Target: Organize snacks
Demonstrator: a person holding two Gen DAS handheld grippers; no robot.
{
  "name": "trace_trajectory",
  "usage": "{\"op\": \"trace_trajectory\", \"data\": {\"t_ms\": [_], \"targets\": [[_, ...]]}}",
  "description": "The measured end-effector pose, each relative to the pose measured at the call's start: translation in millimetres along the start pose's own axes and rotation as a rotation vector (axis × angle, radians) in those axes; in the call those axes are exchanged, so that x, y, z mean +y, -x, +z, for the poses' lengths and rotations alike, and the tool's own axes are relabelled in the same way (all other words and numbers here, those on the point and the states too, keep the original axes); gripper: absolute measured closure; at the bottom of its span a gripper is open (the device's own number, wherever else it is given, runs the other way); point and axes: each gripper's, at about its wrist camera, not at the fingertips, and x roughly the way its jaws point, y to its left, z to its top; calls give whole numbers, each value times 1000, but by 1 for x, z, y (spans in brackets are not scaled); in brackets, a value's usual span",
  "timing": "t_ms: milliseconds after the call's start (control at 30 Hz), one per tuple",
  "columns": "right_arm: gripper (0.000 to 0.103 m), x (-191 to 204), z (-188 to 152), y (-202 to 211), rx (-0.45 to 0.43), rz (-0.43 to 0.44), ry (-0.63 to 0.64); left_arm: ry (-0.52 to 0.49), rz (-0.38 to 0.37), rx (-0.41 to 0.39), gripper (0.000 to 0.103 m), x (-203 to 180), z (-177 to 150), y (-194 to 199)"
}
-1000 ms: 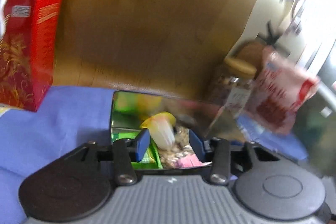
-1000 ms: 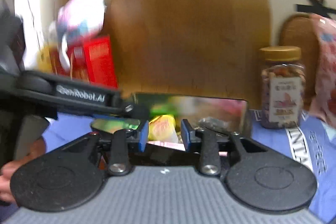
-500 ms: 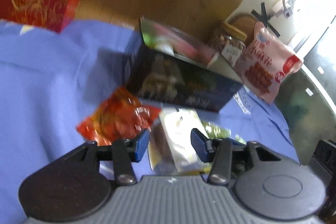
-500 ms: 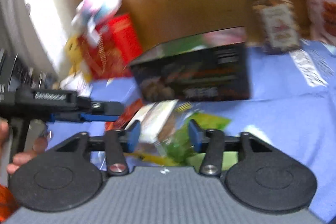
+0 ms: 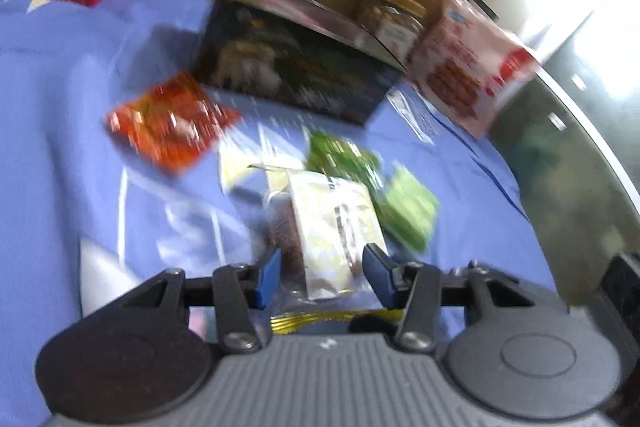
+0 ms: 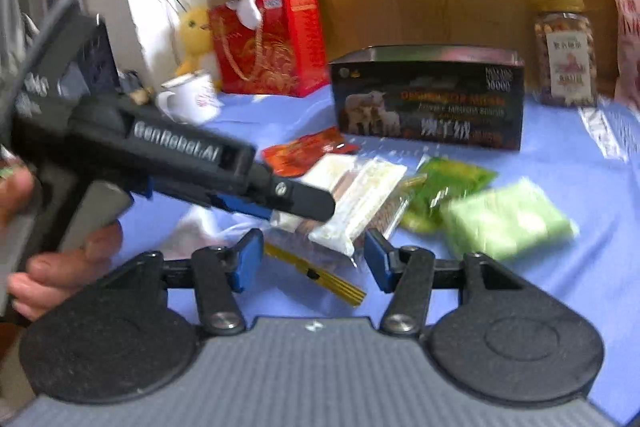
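Left tongs (image 5: 322, 277) gape around the pale wrapped snack (image 5: 336, 223) on the blue tabletop (image 5: 60, 107), short of the dark box (image 6: 430, 107); right tongs (image 6: 312, 259) also gape, empty. Better to pinch the pack's middle squarely, avoiding neighbouring green packets (image 6: 508, 223).

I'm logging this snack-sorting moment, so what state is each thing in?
Left claw: open, over the white snack packet.
Right claw: open, empty.
Dark box: upright, top open.
Nut jar: upright, lid on.
Red snack packet: flat on the blue cloth.
Green snack packets: lying on the cloth.
Mug: upright.
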Motion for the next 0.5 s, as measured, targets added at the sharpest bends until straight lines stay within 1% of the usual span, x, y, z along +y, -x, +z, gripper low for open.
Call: {"op": "trace_trajectory", "data": {"t_ms": [67, 100, 133, 167, 233, 300, 333, 367, 400, 467, 500], "targets": [[45, -1, -8, 17, -19, 23, -16, -15, -21, 2, 58, -5, -9, 8], [43, -2, -13, 23, -39, 11, -26, -22, -16, -9, 58, -7, -11, 14], [42, -4, -16, 27, -41, -5, -32, -26, -9, -37, 58, -6, -10, 22], [39, -7, -20, 27, -30, -15, -37, -27, -1, -57, 55, -5, -10, 28], [37, -14, -26, 24, -6, -34, -58, -18, 18, -72, 52, -3, -6, 32], [37, -18, -31, 20, 18, -27, -69, -9, 13, -52, 52, -1, -2, 27], [36, -17, -33, 18, 26, -28, -61, -15, 8, -35, 48, -2, 0, 21], [34, -14, -34, 15, 22, -34, -38, -19, 17, -22, 46, -4, -1, 15], [33, -10, -35, 15, 21, -41, -18, -28, 28, -7, 46, -6, -2, 9], [32, -2, -37, 9, 19, -62, 35, -47, 27, 29, 47, -8, -6, -6], [32, 5, -39, 4, 13, -75, 81, -52, 19, 5, 47, -8, -10, -7]]}}
